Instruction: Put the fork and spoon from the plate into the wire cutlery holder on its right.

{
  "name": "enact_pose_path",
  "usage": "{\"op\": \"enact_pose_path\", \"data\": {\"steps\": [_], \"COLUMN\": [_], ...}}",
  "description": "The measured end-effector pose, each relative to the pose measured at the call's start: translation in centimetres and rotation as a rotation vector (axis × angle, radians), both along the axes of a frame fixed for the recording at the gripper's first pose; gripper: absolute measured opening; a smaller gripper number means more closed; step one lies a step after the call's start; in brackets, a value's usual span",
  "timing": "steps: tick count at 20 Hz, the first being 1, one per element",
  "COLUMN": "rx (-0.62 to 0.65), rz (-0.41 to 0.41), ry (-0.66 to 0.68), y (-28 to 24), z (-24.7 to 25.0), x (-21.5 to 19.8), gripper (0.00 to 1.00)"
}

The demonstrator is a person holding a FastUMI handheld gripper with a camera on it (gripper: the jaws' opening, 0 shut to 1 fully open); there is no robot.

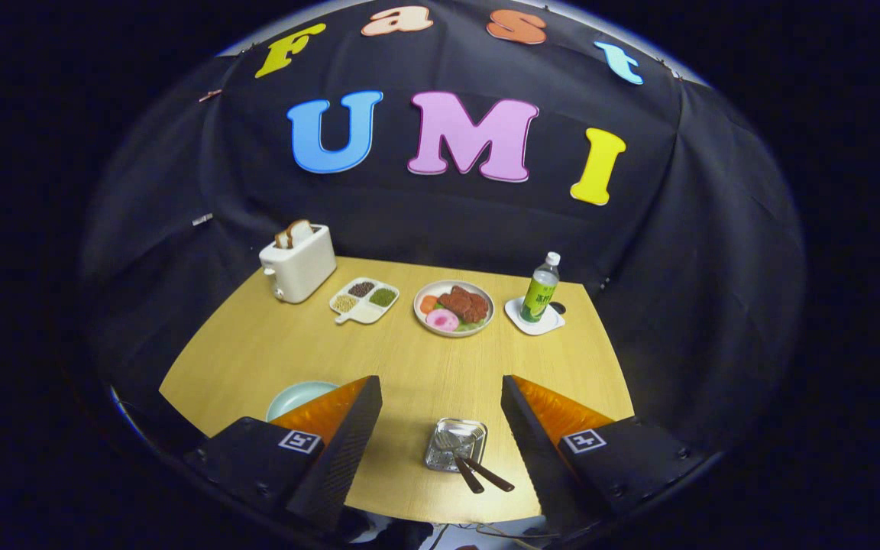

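The wire cutlery holder (455,443) stands on the wooden table (409,359) between the gripper's (440,428) spread fingers, two dark utensil handles (480,473) sticking out of it. A pale green plate (295,397) lies behind the left finger. No writing on the bottle (541,289) is legible.

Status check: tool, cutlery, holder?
Tool open, holding nothing. Wire cutlery holder between the fingers, two dark handles sticking out of it. Light plate behind one finger. Nothing in the way.

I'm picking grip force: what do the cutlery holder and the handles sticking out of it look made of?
The cutlery holder, between the open gripper's fingers, looks like shiny wire metal with glinting silver mesh. The two handles look like dark wood or plastic: matte brown, hard to tell.
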State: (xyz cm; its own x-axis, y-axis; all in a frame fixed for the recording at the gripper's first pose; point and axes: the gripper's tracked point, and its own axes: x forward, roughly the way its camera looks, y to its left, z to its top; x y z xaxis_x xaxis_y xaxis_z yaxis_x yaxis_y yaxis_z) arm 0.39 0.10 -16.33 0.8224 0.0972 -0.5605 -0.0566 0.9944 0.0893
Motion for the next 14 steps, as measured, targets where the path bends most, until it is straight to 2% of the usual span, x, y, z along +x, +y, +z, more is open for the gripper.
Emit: {"op": "enact_pose_path", "data": {"steps": [5, 14], "rx": [0.051, 0.013], "rz": [-0.040, -0.072], "ry": [-0.144, -0.367], "y": [0.1, -1.5], "z": [3.3, 8.5], "x": [0.3, -0.4], "gripper": [0.98, 0.98]}}
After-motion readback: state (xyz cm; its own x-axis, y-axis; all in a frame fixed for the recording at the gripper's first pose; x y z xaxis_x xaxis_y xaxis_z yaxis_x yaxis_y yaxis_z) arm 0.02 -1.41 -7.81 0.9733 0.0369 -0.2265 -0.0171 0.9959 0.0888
